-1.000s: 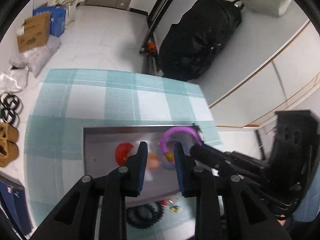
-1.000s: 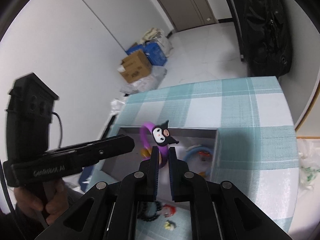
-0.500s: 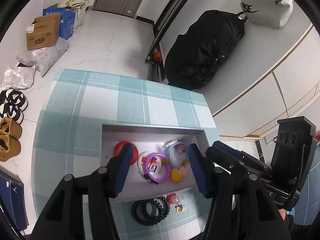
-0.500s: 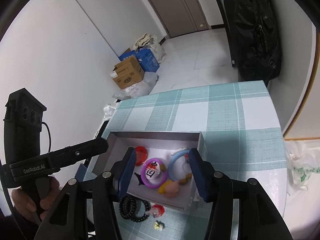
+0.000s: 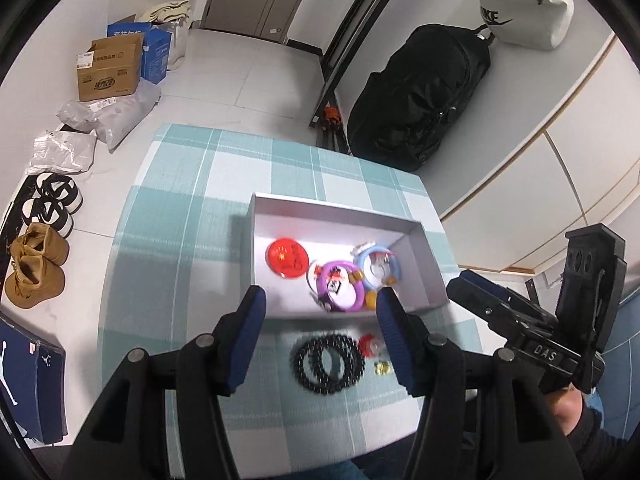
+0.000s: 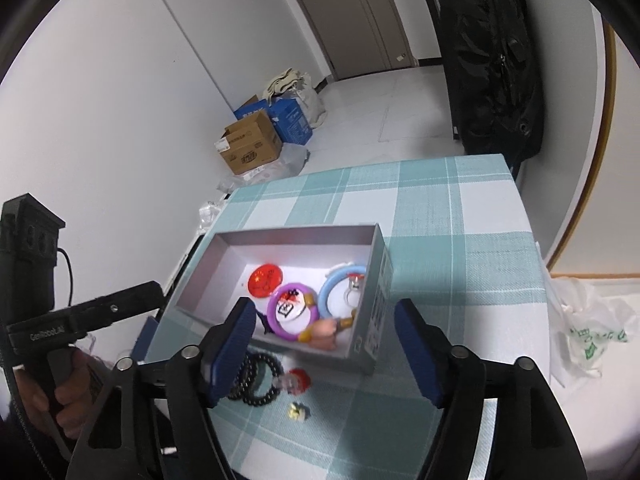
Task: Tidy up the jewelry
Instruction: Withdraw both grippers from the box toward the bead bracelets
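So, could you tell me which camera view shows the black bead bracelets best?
The left wrist view: the black bead bracelets lie fully visible between that gripper's fingers, in front of the box. In the right wrist view, a blue finger pad covers part of them.

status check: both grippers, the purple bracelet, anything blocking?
Left gripper open, empty; right gripper opening, empty. Purple cartoon bracelet lies in shallow grey box. Black bead bracelets and small charms remain outside. No obstruction.
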Tool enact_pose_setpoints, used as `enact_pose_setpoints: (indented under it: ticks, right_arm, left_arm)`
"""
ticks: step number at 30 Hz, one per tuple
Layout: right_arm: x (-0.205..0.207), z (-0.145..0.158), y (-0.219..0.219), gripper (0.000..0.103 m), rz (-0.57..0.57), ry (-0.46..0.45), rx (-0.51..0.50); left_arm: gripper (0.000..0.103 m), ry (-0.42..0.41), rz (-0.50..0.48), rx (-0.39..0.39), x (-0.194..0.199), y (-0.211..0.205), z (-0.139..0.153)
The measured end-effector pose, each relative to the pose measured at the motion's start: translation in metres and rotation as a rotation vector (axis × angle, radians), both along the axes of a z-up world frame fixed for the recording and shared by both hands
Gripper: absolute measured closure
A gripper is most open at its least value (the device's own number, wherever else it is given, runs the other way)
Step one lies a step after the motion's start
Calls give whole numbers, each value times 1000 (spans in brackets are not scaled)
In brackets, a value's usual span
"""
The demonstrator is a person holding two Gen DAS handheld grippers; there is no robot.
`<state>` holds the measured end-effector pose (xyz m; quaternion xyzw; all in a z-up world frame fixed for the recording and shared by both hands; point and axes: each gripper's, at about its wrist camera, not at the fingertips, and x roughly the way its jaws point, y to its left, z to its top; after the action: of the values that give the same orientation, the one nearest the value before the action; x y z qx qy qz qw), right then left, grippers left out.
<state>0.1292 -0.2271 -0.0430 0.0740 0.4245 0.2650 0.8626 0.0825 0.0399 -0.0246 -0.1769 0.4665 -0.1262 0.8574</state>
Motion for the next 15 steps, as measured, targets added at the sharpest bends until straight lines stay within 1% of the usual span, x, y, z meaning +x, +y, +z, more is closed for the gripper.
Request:
enact_pose_setpoints:
  ticks: [1, 2, 4, 6, 12, 15]
  right_arm:
    - [-3, 0, 0, 28, 3, -4, -4]
    - [-6, 0, 0, 25, 7, -7, -7]
    - [-11, -1, 0, 20, 16, -12, -12]
    - [-16, -1, 2, 20, 36, -18, -22]
    - [-29, -3, 5, 17, 62, -39, -77]
    - [-32, -4, 4, 17, 60, -49, -101]
  left_arm:
    - [51, 0, -6, -3, -3, 0, -1]
    - [51, 2, -9, -1, -5, 0, -2]
    - [51, 22, -17, -5, -10, -1, -8]
    - [49, 61, -42, -8, -12, -5, -18]
    - [49, 143, -102, 111, -8, -33, -46]
    - [49, 140, -133, 155, -8, -46, -50]
